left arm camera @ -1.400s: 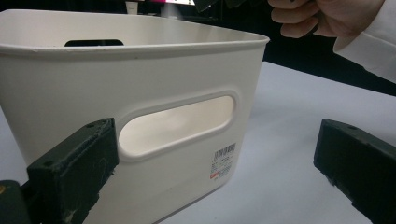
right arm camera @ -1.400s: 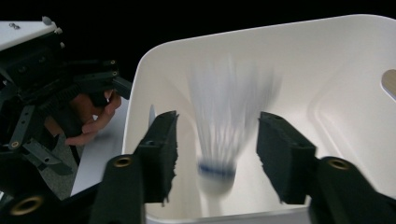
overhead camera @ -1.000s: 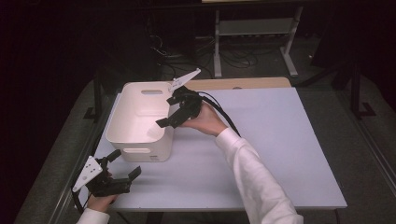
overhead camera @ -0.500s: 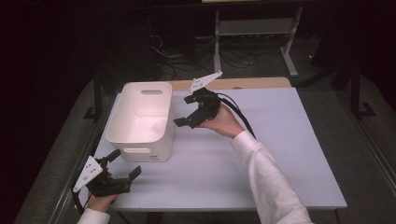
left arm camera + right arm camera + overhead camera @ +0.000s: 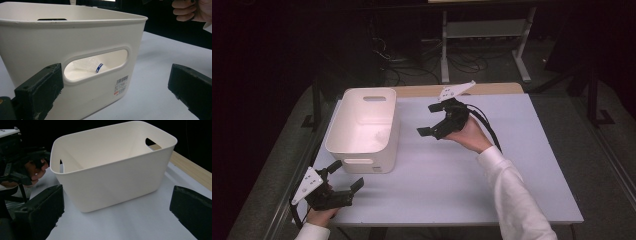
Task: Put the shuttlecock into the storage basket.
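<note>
- The table [image 5: 452, 190] has a pale blue-grey top with a strip of bare wood along its far edge; it stands in a dark room.
- Behind it, a light metal shelf frame [image 5: 484, 37] and a tangle of cables [image 5: 412, 70] on the floor are dimly lit; the rest of the room is too dark to read.
- A white plastic bin [image 5: 362, 131] with cut-out handles sits upright on the left part of the table, its open top up.
- Through the near handle slot in the left gripper view, something clear and crinkled with a blue band [image 5: 99, 68] lies on the bin's floor; what it is cannot be made out.
- From above, the bin's inside shows a faint pale shape, too blurred to name.
- A barcode sticker [image 5: 122, 85] sits below the handle slot on the bin's near wall.
- The left gripper [image 5: 346, 176] rests at the table's near left corner, just before the bin, jaws spread wide and empty.
- The right gripper [image 5: 429, 120] is held above the table, right of the bin and apart from it, jaws wide and holding nothing.
- The person's white sleeve [image 5: 512, 195] is cut off at the bottom edge.
</note>
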`<state>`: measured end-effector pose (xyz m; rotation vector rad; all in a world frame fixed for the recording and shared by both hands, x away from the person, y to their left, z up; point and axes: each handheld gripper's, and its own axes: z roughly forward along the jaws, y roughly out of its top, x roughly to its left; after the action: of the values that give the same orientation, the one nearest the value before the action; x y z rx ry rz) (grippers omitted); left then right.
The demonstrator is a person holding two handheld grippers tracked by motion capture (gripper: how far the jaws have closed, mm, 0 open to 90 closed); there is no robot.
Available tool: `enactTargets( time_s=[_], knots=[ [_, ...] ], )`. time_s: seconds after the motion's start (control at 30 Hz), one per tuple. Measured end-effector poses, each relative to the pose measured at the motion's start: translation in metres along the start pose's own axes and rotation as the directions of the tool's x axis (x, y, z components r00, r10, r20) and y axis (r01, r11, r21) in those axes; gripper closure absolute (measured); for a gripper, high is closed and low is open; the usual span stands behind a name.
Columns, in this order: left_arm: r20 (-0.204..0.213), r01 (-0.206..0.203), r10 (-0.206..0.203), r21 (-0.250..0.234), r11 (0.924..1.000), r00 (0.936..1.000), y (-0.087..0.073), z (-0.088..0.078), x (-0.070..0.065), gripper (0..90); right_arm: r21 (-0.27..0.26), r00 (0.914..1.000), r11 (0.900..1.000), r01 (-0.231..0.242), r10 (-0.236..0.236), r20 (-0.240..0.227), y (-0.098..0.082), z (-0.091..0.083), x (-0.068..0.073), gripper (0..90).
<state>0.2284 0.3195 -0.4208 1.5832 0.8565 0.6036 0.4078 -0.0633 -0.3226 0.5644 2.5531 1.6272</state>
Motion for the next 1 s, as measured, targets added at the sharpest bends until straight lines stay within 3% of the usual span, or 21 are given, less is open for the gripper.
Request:
enactTargets(
  time_s=[0.47,1.0],
  knots=[
    [0.007,-0.005,0.005,-0.008,1.0,1.0,0.0,0.002,0.0,0.0,0.003,0.9977,1.0,-0.029,0.029,0.061,-0.032,-0.027,-0.008,0.0],
    [0.009,-0.006,0.006,-0.004,1.0,0.9999,0.0,0.003,0.0,0.0,0.0,0.9892,0.997,-0.074,0.074,0.127,-0.065,-0.06,-0.01,0.0]
  ],
)
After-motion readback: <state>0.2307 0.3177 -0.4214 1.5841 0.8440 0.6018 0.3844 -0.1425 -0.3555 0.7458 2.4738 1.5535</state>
